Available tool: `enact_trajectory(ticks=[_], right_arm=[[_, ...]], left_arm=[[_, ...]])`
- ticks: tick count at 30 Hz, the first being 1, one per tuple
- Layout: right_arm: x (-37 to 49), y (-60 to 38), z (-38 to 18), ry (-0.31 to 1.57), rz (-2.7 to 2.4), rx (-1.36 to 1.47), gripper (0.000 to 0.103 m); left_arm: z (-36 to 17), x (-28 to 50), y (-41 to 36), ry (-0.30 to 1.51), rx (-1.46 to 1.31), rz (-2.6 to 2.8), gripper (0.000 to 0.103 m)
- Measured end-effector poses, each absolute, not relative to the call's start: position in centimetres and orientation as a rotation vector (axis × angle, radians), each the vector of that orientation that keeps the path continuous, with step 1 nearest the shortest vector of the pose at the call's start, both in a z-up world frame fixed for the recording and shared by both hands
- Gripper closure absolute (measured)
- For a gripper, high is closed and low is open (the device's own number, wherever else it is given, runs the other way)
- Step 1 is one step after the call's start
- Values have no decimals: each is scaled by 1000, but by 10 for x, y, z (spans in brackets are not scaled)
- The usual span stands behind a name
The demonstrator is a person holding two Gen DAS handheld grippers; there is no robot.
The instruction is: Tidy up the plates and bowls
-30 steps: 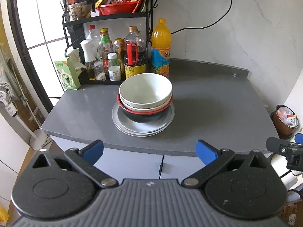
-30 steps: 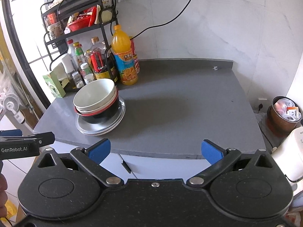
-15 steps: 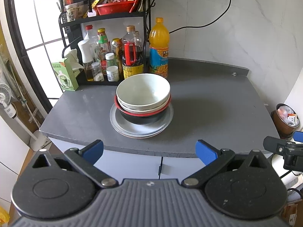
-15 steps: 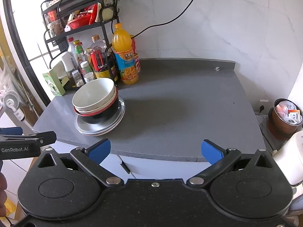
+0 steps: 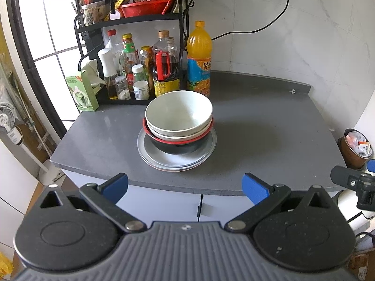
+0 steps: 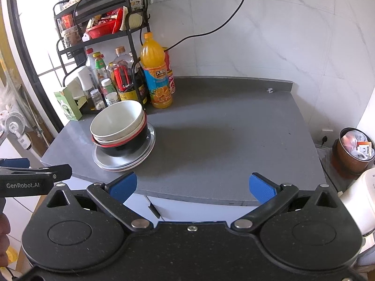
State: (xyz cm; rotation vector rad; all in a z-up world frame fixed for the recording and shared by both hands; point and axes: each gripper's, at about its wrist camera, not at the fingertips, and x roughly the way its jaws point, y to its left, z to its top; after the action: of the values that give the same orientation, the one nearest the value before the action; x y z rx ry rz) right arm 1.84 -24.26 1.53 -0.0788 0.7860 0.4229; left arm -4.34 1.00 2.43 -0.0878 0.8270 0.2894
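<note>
Left gripper (image 5: 185,186) held wide apart, empty, short of surface (image 5: 257,126) edge. Bowl stack (image 5: 179,119) seen nested on plates (image 5: 175,161) at surface left-centre, near bottles (image 5: 145,75). Right gripper (image 6: 191,186) likewise spread, empty. Stacking judged done; nothing left loose. Plate count, lower bowls partly hidden.

I see a grey countertop (image 5: 257,126) over white cabinet doors. Directly on it, near its front left, sits a stack of plates (image 5: 176,158) with nested bowls (image 5: 179,119) on top. Behind the stack stand an orange juice bottle (image 5: 199,58), a black wire rack (image 5: 131,21) of sauce bottles, and a green tissue box (image 5: 82,91) at the left edge.
</note>
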Motion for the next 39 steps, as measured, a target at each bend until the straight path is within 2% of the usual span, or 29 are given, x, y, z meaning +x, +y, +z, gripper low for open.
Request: enact_trajectory(ticks=[39], right_arm=[[21,-239,15,802,426,-55,0]], left_arm=[[25,-43,10,820,-83,276,0]])
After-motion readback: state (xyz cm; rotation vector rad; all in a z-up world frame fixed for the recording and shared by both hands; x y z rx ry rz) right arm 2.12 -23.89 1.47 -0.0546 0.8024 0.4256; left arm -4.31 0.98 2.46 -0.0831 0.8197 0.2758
